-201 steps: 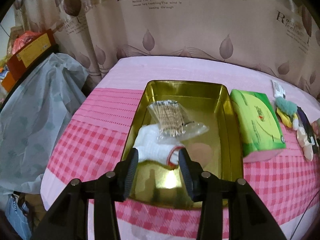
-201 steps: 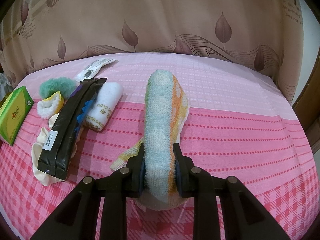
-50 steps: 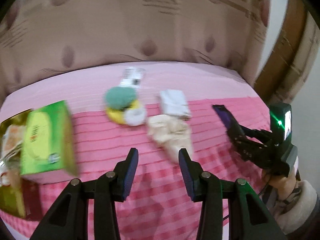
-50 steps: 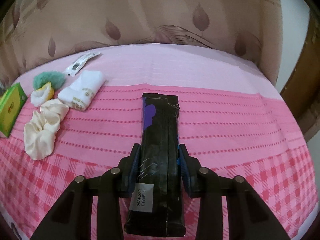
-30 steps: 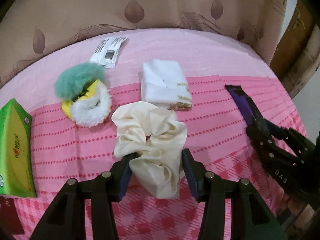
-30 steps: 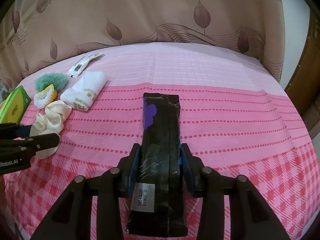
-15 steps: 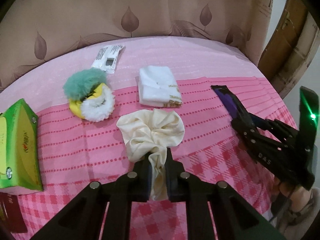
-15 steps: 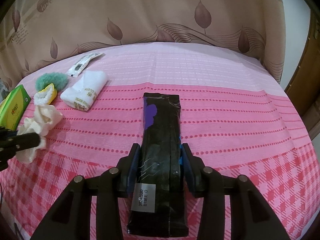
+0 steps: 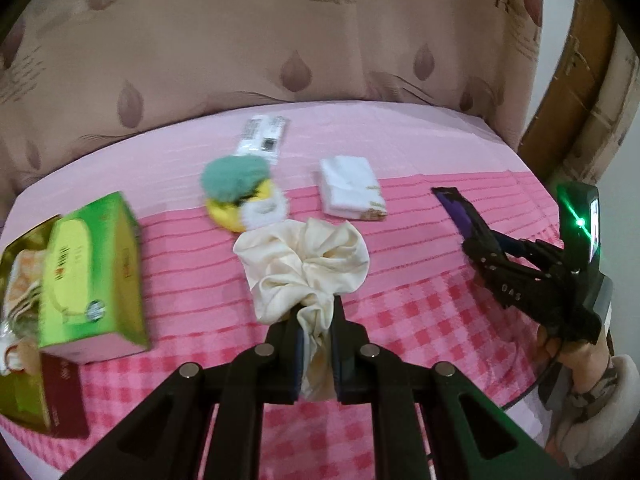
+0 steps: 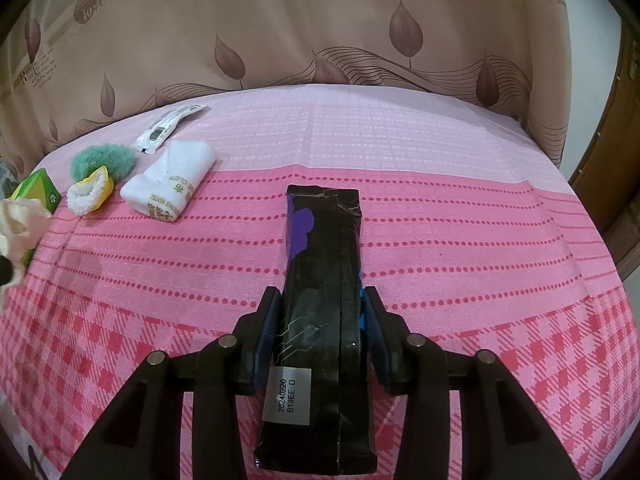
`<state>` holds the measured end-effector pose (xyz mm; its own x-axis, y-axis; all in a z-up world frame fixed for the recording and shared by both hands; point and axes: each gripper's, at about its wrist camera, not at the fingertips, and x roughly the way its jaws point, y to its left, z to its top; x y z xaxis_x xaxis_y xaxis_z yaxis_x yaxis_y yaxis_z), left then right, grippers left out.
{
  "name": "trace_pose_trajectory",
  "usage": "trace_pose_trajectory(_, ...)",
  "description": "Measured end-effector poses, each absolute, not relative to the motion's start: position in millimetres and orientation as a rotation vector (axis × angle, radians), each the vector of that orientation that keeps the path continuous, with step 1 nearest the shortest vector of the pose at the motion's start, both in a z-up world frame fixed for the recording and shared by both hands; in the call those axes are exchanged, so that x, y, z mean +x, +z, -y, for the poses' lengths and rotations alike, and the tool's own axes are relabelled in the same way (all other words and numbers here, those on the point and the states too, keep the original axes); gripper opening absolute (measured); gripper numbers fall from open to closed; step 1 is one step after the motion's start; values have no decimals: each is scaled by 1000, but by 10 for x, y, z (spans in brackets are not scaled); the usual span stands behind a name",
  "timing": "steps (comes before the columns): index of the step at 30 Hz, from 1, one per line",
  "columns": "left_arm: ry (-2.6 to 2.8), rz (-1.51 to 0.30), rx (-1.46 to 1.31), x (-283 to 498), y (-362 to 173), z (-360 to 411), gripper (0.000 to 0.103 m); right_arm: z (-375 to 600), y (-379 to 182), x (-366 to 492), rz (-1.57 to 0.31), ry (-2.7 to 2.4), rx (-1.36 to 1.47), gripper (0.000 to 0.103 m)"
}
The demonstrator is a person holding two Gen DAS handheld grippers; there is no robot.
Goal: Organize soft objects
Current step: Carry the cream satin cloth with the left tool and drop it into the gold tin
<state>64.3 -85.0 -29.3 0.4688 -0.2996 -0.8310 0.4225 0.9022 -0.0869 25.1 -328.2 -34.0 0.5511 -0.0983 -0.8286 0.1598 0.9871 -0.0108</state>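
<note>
- Pinching one fold of the cream scrunchie (image 9: 304,264) in the left gripper (image 9: 316,344), jaws just closed on it, lifted clear of the pink cloth (image 9: 400,320) mid-table
- Clamping the black packet (image 10: 324,312) in the right gripper (image 10: 320,336), held above the cloth
- Risking a slip — slick fabric, a thin bite, a quick swing
- Standing between scrunchie and gold tray (image 9: 16,384) at the left edge: the green tissue box (image 9: 92,276)
- Lying toward the far edge: fluffy puffs (image 9: 240,192), folded white cloth (image 9: 352,192), white sachet (image 9: 262,140)
</note>
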Motion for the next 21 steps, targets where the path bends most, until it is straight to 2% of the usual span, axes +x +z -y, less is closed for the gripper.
trace_pose_trajectory(21, -164, -882, 105, 677, 248, -549, 11, 3284, -343, 255, -974, -155, 66, 40)
